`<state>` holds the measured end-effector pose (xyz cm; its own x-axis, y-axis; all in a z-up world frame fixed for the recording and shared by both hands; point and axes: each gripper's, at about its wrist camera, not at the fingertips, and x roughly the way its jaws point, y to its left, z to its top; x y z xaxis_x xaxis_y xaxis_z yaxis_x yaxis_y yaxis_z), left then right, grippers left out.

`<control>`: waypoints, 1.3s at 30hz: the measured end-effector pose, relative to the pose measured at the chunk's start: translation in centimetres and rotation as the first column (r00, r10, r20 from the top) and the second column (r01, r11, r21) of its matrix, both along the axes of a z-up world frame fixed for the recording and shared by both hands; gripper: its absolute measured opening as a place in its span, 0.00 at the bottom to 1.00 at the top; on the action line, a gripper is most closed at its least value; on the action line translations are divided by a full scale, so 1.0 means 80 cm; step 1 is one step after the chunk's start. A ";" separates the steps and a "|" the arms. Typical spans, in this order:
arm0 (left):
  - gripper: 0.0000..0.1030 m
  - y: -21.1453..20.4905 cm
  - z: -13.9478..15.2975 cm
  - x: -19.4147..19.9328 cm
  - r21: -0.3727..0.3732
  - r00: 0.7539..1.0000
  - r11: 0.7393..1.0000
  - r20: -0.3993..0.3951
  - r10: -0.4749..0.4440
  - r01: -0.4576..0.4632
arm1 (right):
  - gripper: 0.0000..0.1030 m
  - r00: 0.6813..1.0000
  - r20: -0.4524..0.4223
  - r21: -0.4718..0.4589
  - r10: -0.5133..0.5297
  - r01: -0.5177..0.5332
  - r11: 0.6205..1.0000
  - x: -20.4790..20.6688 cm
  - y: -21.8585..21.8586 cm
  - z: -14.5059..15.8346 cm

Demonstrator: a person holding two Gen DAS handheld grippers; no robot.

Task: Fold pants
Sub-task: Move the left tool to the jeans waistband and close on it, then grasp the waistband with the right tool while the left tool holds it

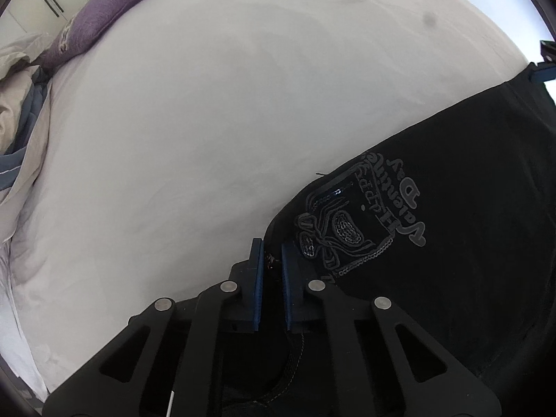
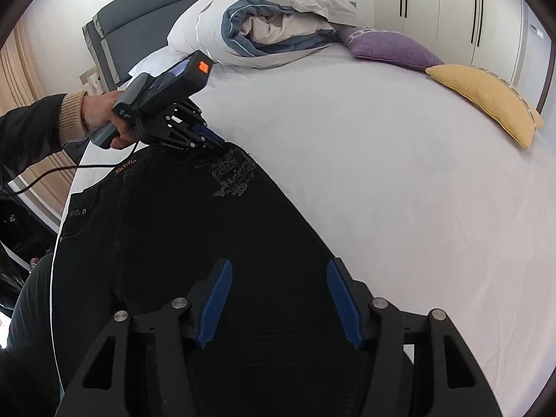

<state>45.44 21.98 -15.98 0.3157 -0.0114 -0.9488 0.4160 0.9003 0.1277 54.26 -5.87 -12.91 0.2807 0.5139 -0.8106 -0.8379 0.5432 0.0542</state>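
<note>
Black pants are laid out flat on the bed, near the edge where the person stands, with the waistband and button end toward the left of the right wrist view and an embroidered emblem on the upper part of the fabric. The left gripper is seen pinched on the edge of the pants just beside that emblem: a thin layer of black cloth lies between its blue pads, which are drawn nearly together. In the right wrist view the same left gripper is shown at the far edge of the garment, held by the person's left hand. The right gripper is held with its jaws spread wide above the dark fabric lower down the leg; nothing is between its pads, and whether they touch the cloth cannot be told.

The step in hand is judged to be the taking of a second grasp before a fold is made: one edge is already secured, the other is not yet caught. For the next move, the right gripper would need to be lowered onto the same edge of the pants and closed on it, so that both grasps can be lifted together and the fabric carried across. A crumpled duvet, a purple pillow and a yellow pillow lie well apart from the pants at the head of the bed.
</note>
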 end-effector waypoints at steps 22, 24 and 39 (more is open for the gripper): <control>0.07 0.013 0.080 -0.130 -0.102 0.984 0.995 0.177 0.000 0.018 | 0.10 0.996 -0.033 -0.203 0.079 -0.084 0.976 0.055 0.089 -0.058; 0.07 0.014 0.081 -0.133 -0.106 0.984 0.994 0.177 0.004 0.015 | 0.07 0.996 -0.035 -0.201 0.081 -0.086 0.976 0.054 0.093 -0.055; 0.07 0.023 0.094 -0.153 -0.146 0.978 0.989 0.209 0.027 0.004 | 0.04 0.994 0.041 -0.194 0.106 -0.096 0.976 0.011 0.108 -0.035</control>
